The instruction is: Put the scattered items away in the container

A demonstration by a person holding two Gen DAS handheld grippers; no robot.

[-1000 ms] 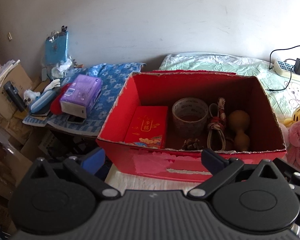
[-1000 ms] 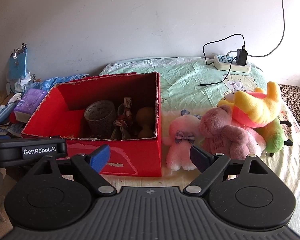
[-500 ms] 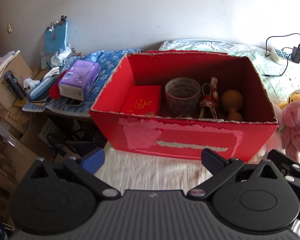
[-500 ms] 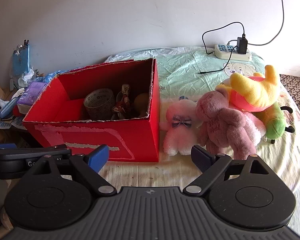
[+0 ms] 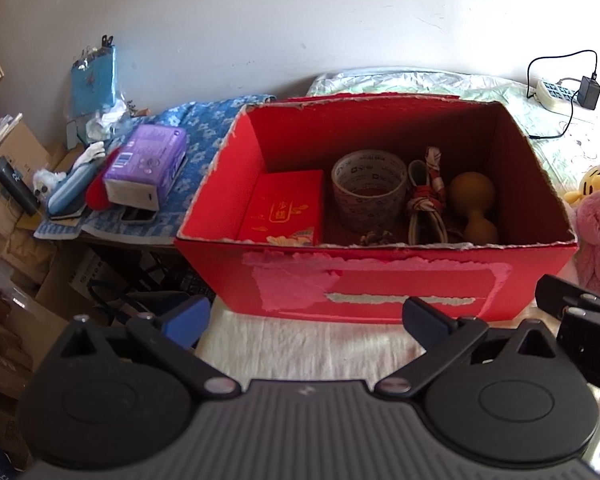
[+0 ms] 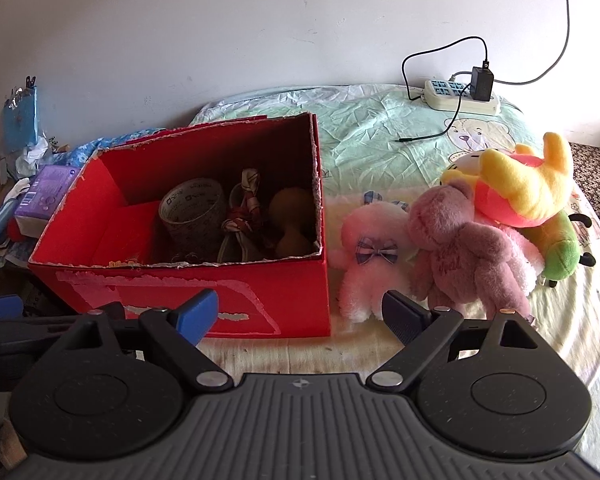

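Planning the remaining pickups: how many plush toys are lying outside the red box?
3 at least: pale pink plush nearest the red box, mauve bear beside it, yellow-pink-green plush behind. Others may be hidden.

Bright daylight from the right; the open red cardboard box (image 5: 380,280) has a shadowed interior. Fisheye curvature bends the edges, corners vignette dark, and focus stays fairly sharp throughout.
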